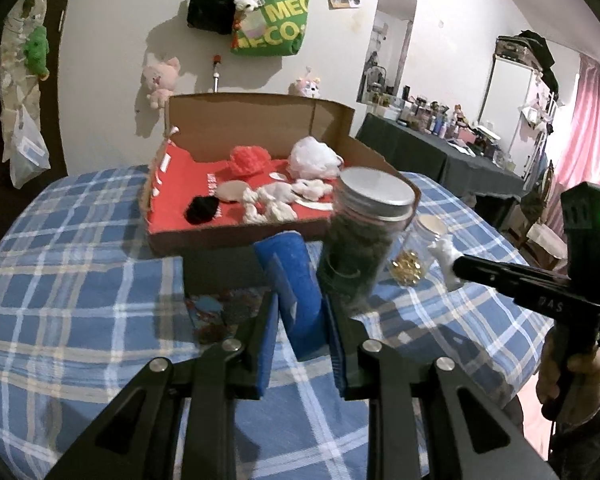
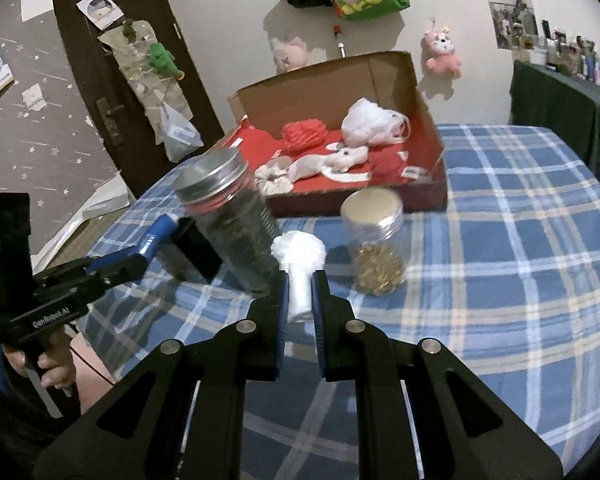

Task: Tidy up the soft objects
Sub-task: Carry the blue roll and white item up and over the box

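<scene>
The left gripper (image 1: 300,300) is clamped on a blue roll (image 1: 290,280) of soft, fuzzy-looking cloth; the right gripper (image 2: 300,288) pinches a white roll (image 2: 300,268), crinkled at its tip. Both are above the plaid cloth (image 2: 500,240). Beyond stand a dark jar (image 2: 232,232) with a metal lid and a clear jar (image 2: 374,240) of gold bits, then a cardboard box (image 2: 424,120), red-lined, holding fluffy soft things.

The tall dark jar (image 2: 230,224) and the small jar (image 2: 376,240) are standing before the cardboard box (image 2: 340,80); between them open tablecloth (image 2: 520,240) is showing.
</scene>
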Demonstrator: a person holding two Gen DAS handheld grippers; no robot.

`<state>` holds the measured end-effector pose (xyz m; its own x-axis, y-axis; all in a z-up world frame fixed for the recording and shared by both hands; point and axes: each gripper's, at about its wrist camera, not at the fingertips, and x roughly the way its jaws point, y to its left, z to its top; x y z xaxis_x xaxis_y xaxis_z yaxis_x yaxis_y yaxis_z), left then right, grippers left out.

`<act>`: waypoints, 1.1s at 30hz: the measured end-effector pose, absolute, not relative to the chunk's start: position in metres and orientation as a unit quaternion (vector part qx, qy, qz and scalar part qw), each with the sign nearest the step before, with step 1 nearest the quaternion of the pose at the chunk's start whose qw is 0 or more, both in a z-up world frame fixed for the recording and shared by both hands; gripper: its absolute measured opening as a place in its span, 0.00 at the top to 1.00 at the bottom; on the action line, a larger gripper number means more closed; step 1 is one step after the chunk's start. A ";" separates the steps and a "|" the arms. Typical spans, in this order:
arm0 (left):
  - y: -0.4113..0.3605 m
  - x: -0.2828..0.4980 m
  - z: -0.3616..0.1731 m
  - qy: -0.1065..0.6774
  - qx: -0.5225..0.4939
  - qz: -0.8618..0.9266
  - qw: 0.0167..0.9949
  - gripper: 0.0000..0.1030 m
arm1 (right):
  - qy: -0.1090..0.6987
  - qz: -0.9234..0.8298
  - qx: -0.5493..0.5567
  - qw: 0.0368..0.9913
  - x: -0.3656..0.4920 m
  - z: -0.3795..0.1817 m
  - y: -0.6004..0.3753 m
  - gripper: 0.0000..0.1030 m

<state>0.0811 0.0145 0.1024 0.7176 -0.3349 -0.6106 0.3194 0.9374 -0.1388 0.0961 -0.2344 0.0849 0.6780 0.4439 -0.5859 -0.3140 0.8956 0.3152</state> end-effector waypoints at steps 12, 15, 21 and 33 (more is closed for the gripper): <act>0.031 0.114 0.113 0.340 -0.008 -0.160 0.927 0.75 | 0.330 0.174 0.063 0.926 0.114 0.105 -0.250 0.89; 0.032 0.124 0.114 0.344 -0.007 -0.162 0.925 0.76 | 0.334 0.169 0.056 0.926 0.124 0.108 -0.251 0.89; 0.032 0.148 0.116 0.361 -0.012 -0.181 0.915 0.76 | 0.341 0.170 0.045 0.923 0.146 0.111 -0.252 0.89; 0.021 0.190 0.122 0.388 -0.003 -0.226 0.893 0.76 | 0.363 0.194 0.037 0.910 0.188 0.111 -0.246 0.89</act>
<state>0.1898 0.0209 0.1220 0.5965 -0.4064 -0.6921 0.4017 0.8977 -0.1809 0.1881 -0.2465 0.1106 0.6606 0.3799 -0.6475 -0.3264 0.9221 0.2080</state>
